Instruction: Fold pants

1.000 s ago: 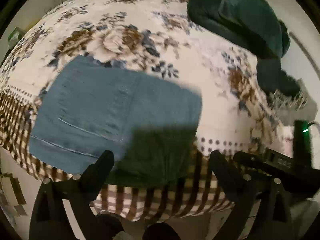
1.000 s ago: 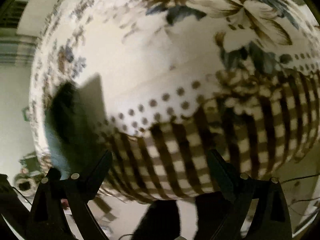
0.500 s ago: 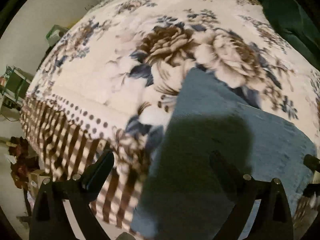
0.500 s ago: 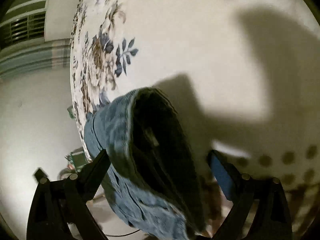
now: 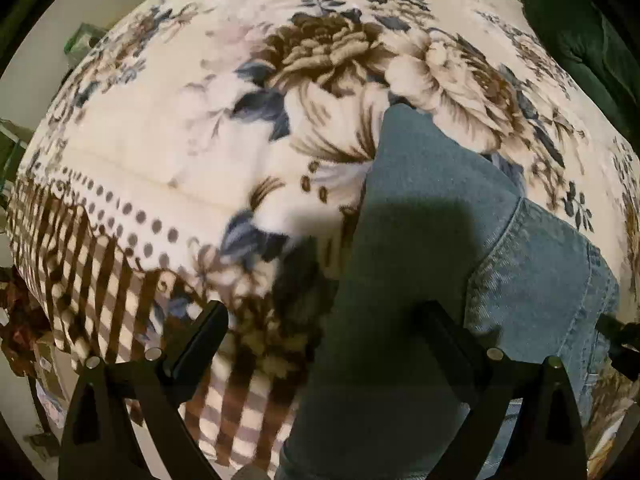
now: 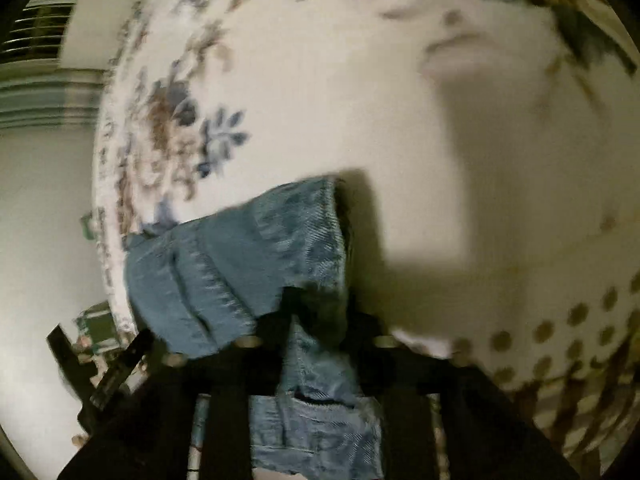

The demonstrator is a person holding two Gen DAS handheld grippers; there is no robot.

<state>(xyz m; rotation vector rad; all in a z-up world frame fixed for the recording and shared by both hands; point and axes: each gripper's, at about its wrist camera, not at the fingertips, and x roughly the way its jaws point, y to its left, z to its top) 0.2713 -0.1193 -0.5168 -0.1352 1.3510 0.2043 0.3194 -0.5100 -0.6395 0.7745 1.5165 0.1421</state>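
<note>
The blue denim pants (image 5: 420, 240) lie folded on the floral blanket (image 5: 200, 140). In the left wrist view my left gripper (image 5: 324, 324) is open just above the pants' near left edge, with cloth under the right finger (image 5: 444, 332) and blanket under the left finger. In the right wrist view my right gripper (image 6: 320, 312) is shut on the pants' edge (image 6: 312, 344), and the denim (image 6: 240, 256) bunches up in front of the fingers. The tip of my right gripper (image 5: 618, 330) shows at the pants' right edge in the left wrist view.
A dark green cloth (image 5: 580, 40) lies at the blanket's far right. The blanket's checked border (image 5: 92, 272) hangs over the near edge, with clutter on the floor (image 5: 20, 320) at the left. A window blind (image 6: 36, 60) is at the upper left in the right wrist view.
My right gripper has closed on the pants' edge, where half a second ago it was open around it. My left gripper has come a little closer to the pants and stays open.
</note>
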